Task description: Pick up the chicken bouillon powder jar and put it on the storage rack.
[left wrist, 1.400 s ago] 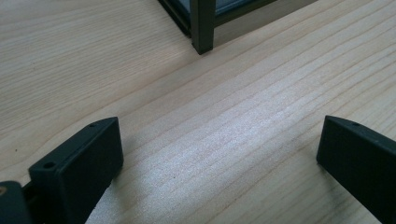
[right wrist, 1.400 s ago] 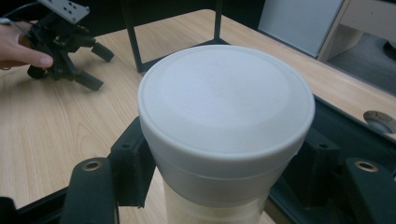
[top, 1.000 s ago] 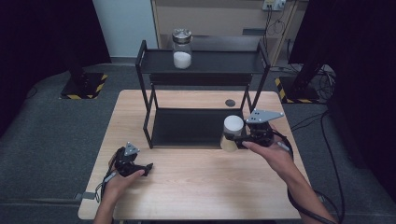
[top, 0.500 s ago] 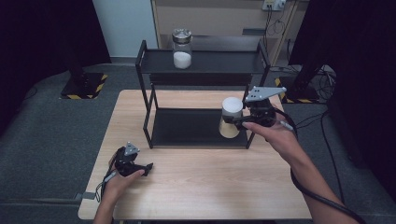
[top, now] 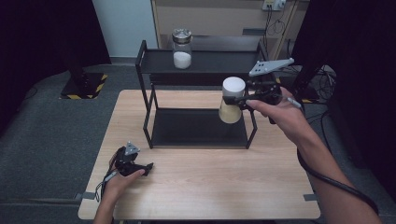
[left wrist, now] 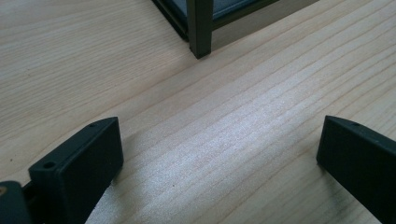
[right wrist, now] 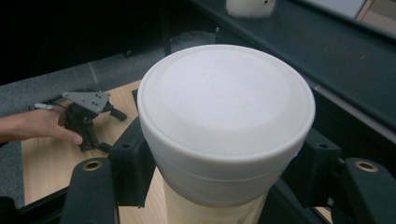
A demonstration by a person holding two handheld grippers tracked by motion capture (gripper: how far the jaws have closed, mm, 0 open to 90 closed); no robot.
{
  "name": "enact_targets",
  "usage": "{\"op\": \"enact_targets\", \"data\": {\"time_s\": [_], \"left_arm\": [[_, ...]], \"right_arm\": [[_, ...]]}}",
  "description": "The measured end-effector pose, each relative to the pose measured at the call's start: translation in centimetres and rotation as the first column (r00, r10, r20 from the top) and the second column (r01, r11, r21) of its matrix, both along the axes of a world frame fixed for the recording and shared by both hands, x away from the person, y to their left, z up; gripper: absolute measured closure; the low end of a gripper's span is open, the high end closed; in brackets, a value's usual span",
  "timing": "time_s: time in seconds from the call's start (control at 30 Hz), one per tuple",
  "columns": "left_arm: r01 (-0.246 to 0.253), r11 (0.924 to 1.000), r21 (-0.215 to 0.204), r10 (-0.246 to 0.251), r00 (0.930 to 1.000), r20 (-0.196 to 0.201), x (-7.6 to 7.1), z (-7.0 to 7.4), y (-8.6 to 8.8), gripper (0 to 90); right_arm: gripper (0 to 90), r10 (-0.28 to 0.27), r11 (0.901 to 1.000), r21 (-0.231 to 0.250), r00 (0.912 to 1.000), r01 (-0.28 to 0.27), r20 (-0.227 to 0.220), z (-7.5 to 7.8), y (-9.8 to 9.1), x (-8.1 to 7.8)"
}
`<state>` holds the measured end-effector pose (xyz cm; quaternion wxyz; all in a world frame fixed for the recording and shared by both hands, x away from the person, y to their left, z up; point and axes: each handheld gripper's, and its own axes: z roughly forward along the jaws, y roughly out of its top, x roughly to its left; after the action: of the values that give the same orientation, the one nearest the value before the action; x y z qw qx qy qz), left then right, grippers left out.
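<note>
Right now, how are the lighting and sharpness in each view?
High view: the pale wooden table is evenly lit, the room's sides fall into darkness. Left gripper view: a soft sheen on the wood grain, near black jaws slightly soft. Right gripper view: the white-lidded jar is bright and close, the background dim and blurred.

The right gripper [top: 235,101] has risen from just above the table [top: 210,186] at the rack's [top: 149,70] right front corner, carrying the white-lidded jar [top: 231,100] clamped between its jaws up off the wood. A second ago the jar sat low beside the rack's right front leg; now it hangs in the air in front of the top shelf's right half, its lid about level with that shelf's front edge. The person's right forearm has stretched further forward and up with it, and the grey plate on the gripper now shows against the shelf's right end.
</note>
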<state>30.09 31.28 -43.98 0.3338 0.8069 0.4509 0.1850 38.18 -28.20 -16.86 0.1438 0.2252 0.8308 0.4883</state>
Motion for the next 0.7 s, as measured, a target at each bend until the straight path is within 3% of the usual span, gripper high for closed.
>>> {"op": "enact_targets", "data": {"time_s": [0.23,0.57,0.7], "left_arm": [[0.001,1.0,0.001,-0.001,1.0,0.001,0.0,0.0,0.0,0.0],[0.0,1.0,0.002,0.0,1.0,0.001,0.0,0.0,0.0,0.0],[-0.001,1.0,0.003,0.001,1.0,-0.002,0.0,0.1,-0.1,0.0]], "right_arm": [[35.4,-0.001,1.0,-0.001,1.0,0.001,-0.003,3.1,-0.1,0.5],[35.3,0.004,1.0,0.002,0.9999,-0.005,0.015,6.1,0.0,1.4],[35.4,0.002,0.9997,0.024,0.9995,-0.002,0.031,7.3,0.0,1.9]]}}
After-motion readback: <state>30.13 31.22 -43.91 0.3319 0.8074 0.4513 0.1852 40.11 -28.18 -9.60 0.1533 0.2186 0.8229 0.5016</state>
